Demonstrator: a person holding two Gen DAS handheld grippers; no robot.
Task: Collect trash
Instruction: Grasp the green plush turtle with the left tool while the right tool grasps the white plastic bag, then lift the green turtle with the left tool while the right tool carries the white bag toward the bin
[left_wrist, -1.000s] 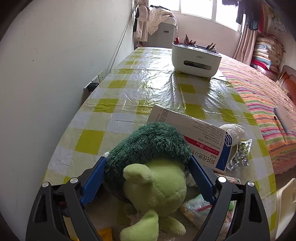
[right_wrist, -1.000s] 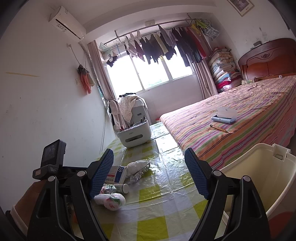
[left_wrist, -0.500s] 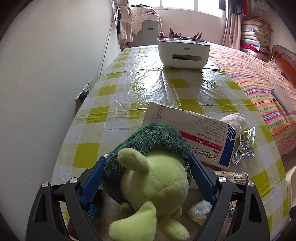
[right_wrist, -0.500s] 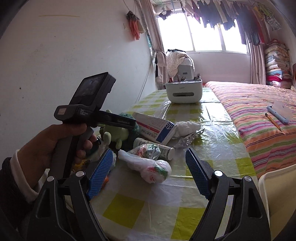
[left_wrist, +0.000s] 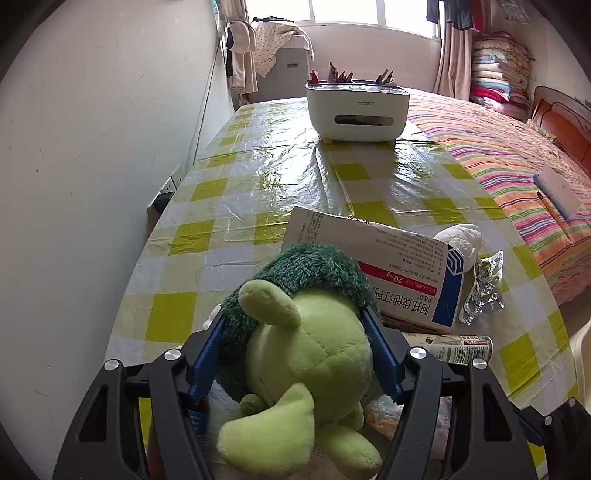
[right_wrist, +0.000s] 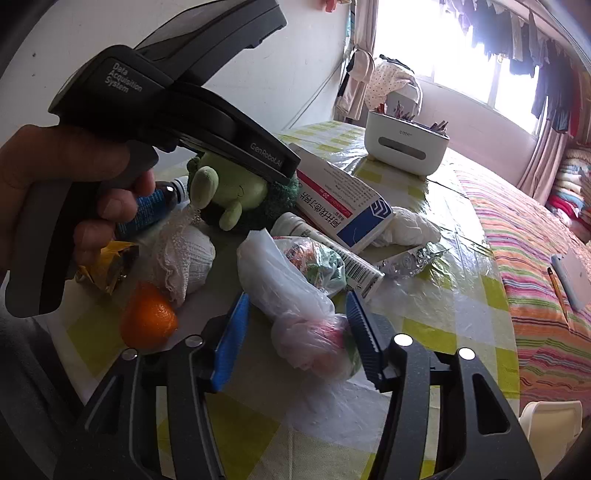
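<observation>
The right gripper (right_wrist: 297, 332) stands spread around a knotted plastic trash bag (right_wrist: 291, 291) on the checked table (right_wrist: 436, 325). Farther off, the left gripper (left_wrist: 295, 350) is clamped on a green plush turtle (left_wrist: 306, 332) beside the medicine box (left_wrist: 399, 273).

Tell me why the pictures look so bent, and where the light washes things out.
Both views curve straight lines and darken at the corners, as a fisheye lens does. In the left wrist view, window light glares off the plastic tablecloth. In the right wrist view the window is blown out to white, and the hand holding the other tool is dim and soft.
</observation>
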